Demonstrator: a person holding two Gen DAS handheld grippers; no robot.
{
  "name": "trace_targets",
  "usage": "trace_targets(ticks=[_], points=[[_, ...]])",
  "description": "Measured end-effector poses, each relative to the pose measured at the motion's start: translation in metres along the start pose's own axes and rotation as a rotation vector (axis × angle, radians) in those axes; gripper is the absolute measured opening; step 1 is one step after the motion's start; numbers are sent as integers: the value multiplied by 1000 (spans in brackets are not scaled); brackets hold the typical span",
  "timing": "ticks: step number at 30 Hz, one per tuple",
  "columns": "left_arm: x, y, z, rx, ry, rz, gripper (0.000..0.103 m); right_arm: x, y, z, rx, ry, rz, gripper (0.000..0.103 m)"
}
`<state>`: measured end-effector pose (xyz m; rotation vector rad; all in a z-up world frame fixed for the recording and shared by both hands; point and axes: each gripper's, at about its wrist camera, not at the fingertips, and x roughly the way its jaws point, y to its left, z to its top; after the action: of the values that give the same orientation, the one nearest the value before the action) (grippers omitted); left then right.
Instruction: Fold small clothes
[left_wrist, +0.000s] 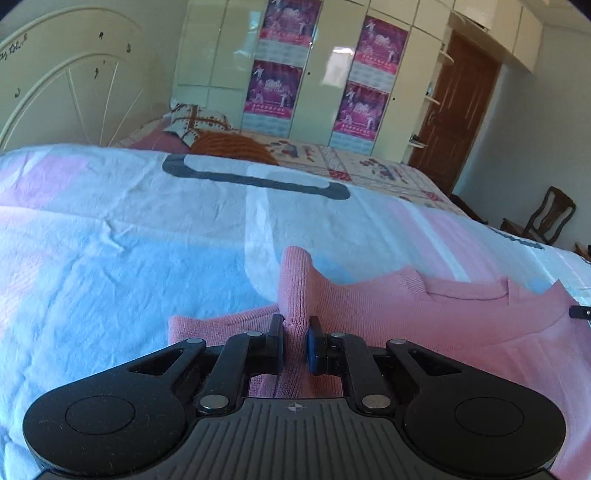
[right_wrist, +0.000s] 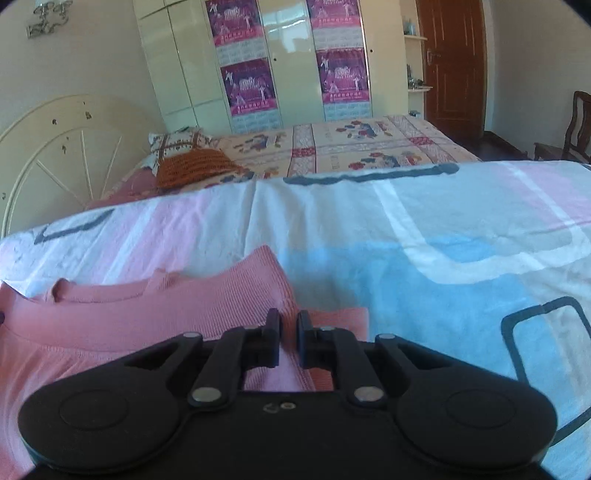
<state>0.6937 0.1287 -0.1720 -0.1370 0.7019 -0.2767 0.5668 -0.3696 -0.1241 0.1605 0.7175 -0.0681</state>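
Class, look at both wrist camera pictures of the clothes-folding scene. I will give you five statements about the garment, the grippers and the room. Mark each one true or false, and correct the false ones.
1. The left gripper pinches a fold of the pink knit garment. True.
2. The garment lies on a bare wooden table. False: it lies on a pastel patterned sheet.
3. The right gripper stands wide open. False: its jaws are nearly closed on the garment's edge.
4. Pink posters hang on the wardrobe doors. True.
5. The garment is blue. False: it is pink.
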Motion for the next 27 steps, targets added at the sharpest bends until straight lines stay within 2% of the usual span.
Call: trace_targets(ticks=[6, 8, 10, 11, 12, 13, 14, 15, 16, 17, 19, 21, 22, 24, 25, 27], points=[[7, -4, 3, 50, 3, 7, 11, 7, -1, -3, 18, 9, -20, 8], [15, -5, 1, 66, 54, 7, 12, 13, -1, -5, 17, 29, -35, 9], [18, -3, 6, 51, 63, 1, 18, 18, 1, -7, 7, 46, -45, 11], [17, -2, 8, 38, 59, 13, 33, 17, 2, -5, 15, 56, -48, 14], [12, -1, 9, 32, 36, 51, 55, 16, 1, -2, 33, 69, -56, 24], [3, -2, 8, 35, 5, 110, 65, 13, 3, 1, 40, 69, -81, 42], [-7, -8, 9, 52, -41, 161, 73, 5, 8, 3, 30, 43, -110, 52], [-17, -15, 8, 69, -72, 148, 73, -5, 17, 3, -1, -3, -108, 57], [-24, -29, 6, 86, -77, 98, 73, -11, 27, 2, -34, -22, -71, 57], [-28, -47, 4, 122, -79, 55, 73, -13, 42, 0, -71, -13, -7, 57], [-30, -90, -2, 212, -77, -30, 73, -11, 76, -7, -151, 8, 103, 49], [-24, -127, -11, 267, -47, -123, 73, -5, 115, -17, -243, 38, 192, 50], [-19, -140, -15, 290, -37, -126, 73, -3, 131, -22, -282, 44, 222, 52], [-9, -145, -19, 286, -17, -97, 73, 4, 152, -29, -340, 57, 227, 55], [-6, -136, -20, 257, -6, -83, 73, 8, 154, -30, -348, 67, 215, 58], [-4, -104, -21, 197, 12, 11, 73, 12, 138, -27, -335, 62, 159, 58]])
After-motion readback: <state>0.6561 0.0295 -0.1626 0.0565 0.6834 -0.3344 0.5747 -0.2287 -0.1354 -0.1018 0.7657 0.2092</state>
